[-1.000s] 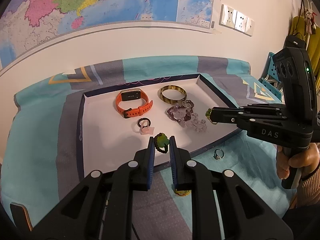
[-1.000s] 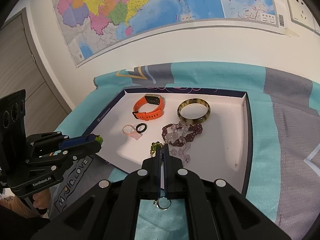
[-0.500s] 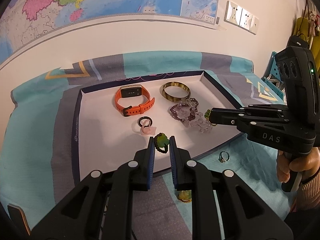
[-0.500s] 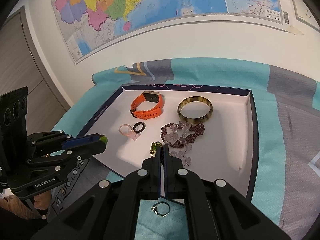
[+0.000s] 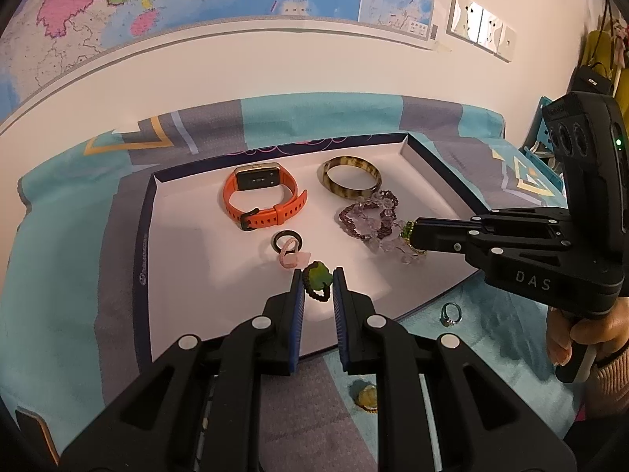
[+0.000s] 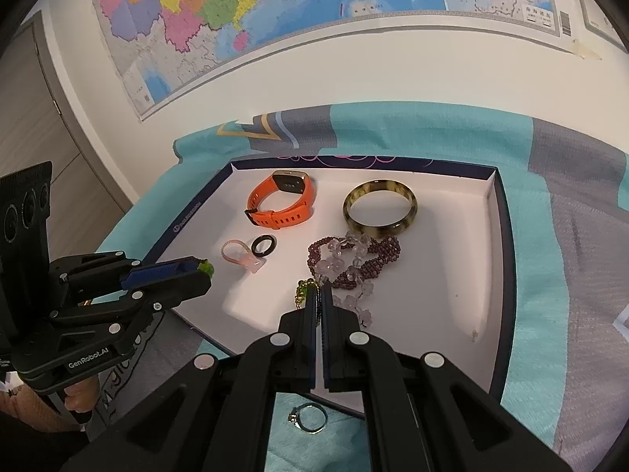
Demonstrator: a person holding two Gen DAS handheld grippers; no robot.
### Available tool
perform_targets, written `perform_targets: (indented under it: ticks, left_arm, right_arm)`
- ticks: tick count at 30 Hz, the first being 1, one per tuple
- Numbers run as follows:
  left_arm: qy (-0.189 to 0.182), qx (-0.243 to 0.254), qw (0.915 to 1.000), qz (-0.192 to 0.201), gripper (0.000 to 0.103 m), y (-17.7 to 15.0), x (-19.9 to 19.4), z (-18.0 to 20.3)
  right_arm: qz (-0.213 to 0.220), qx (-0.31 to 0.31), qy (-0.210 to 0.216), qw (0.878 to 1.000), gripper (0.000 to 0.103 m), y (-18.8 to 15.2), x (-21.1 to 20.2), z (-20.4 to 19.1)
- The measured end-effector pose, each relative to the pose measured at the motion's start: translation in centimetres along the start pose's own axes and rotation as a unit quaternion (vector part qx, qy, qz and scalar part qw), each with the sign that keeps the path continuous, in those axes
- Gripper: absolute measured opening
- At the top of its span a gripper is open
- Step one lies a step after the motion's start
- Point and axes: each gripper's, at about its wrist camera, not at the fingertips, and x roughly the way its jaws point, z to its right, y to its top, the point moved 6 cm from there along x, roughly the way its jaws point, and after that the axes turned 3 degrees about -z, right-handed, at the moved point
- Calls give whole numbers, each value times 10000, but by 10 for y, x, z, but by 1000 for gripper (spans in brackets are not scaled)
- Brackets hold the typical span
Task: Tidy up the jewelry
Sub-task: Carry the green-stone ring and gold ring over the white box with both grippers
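The left gripper [image 5: 317, 281] has its fingers nearly closed, pinching a green stone ring on a dark beaded band [image 5: 317, 275] just over the near part of the white tray [image 5: 188, 244]. The right gripper [image 6: 319, 295] is clamped tight on a small green-and-gold chain piece [image 6: 303, 293], beside the purple bead bracelets [image 6: 354, 261]. A silver ring [image 6: 310, 417] lies outside the tray on the teal cloth [image 6: 542, 314].

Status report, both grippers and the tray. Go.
Left gripper shut on green bead ring, over tray. Right gripper shut on green-gold chain, beside purple bead bracelets. Silver ring outside the tray.
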Motion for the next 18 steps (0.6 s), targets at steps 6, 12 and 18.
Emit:
perform_targets:
  ticks: [6, 12, 18]
  left_arm:
    - [-19, -77, 9999, -135, 15, -1, 12, -3]
    - [-27, -134, 9997, -203, 15, -3, 19, -6]
    - [-2, -167, 9995, -254, 15, -2, 24, -8]
  right_arm:
    - [-85, 38, -20, 10000, 3, 0, 7, 3]
    - [-142, 47, -53, 9999, 3, 0, 12, 4]
    - [-147, 92, -118, 9998, 6, 1, 13, 8]
